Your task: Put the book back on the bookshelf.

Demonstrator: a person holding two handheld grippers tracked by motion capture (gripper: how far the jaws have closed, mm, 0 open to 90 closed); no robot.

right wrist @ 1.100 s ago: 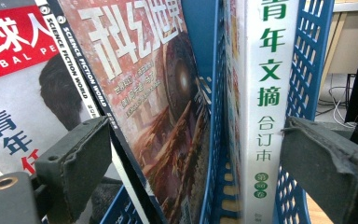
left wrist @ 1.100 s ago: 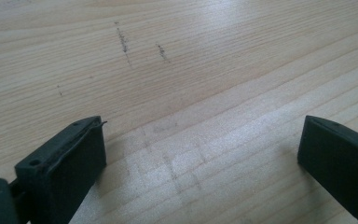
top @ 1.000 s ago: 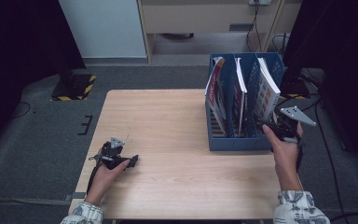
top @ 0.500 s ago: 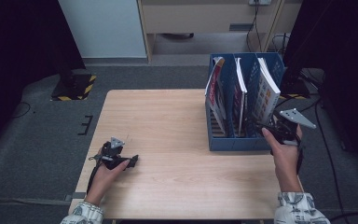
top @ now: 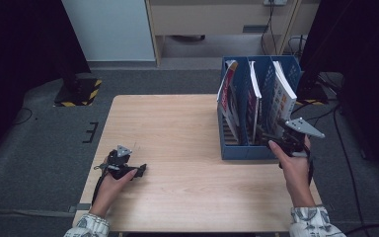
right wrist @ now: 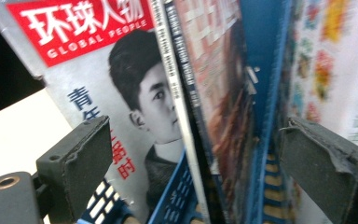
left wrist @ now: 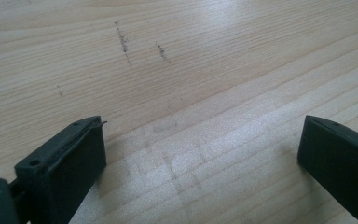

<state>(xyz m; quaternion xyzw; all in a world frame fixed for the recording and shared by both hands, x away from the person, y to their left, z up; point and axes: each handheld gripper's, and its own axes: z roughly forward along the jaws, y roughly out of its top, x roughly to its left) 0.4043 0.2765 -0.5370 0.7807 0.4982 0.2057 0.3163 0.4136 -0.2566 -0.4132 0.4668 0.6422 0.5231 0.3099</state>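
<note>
A blue file rack (top: pixel 246 151) stands at the table's right side with three upright magazines in it. In the right gripper view the left one is a Global People magazine (right wrist: pixel 121 70) with a red title; a second magazine (right wrist: pixel 214 65) and a colourful third (right wrist: pixel 340 56) stand beyond a blue divider (right wrist: pixel 266 93). My right gripper (top: pixel 264 137) is open at the rack's near right corner, its jaws (right wrist: pixel 205 163) spread on either side of the middle magazines without touching them. My left gripper (top: pixel 139 171) rests open on the table's near left, with bare wood between its jaws (left wrist: pixel 200 154).
The wooden table (top: pixel 177 128) is bare between the two hands. Grey floor surrounds it, with a yellow-black striped stand base (top: pixel 81 91) at the far left and cables (top: pixel 345 148) on the right. A cabinet (top: pixel 217 15) stands behind.
My right gripper has shifted slightly down and left, closer to the rack's front. The left gripper has not moved.
</note>
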